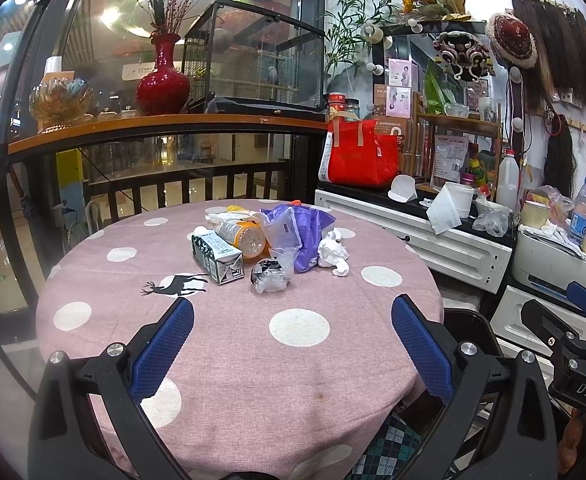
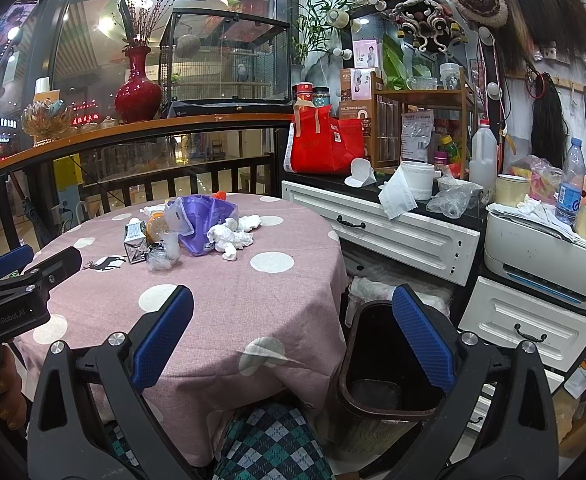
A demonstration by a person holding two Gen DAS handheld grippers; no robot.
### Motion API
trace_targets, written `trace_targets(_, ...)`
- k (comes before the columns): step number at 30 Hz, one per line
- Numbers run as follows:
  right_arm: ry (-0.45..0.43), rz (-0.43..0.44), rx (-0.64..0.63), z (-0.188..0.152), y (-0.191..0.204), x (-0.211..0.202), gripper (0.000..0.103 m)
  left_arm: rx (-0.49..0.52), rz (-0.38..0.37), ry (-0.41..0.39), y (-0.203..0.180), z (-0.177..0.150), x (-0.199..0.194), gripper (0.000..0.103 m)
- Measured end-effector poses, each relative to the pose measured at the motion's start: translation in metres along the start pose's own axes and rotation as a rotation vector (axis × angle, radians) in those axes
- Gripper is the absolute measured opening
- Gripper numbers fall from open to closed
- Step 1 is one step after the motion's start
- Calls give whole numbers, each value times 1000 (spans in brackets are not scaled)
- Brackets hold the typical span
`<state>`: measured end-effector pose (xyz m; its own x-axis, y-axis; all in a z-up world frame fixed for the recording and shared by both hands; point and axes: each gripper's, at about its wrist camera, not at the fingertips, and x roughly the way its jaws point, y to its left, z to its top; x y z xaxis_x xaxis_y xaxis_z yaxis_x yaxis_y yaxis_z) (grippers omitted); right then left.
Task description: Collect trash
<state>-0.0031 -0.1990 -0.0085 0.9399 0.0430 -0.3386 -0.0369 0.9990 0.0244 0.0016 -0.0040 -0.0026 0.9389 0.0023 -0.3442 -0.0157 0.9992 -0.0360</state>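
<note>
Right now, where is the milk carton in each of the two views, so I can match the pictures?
Left wrist view: the milk carton lies left of centre, at the near-left edge of the trash pile on the table.
Right wrist view: the milk carton sits far left of centre, at the left end of the same pile.
Shared landmark: the purple plastic bag lies just right of the carton in both views.

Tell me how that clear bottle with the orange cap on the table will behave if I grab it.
The clear bottle lies on its side, so a nudge may roll it. It looks empty, probably light and crushable. Trash crowds it, so neighbours may shift.
</note>
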Motion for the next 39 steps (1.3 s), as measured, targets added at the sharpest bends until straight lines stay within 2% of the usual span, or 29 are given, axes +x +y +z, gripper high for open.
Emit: trace_targets(39, 6, -2, 5, -5, -1, 3, 98, 3, -1, 3, -3, -2, 1, 97)
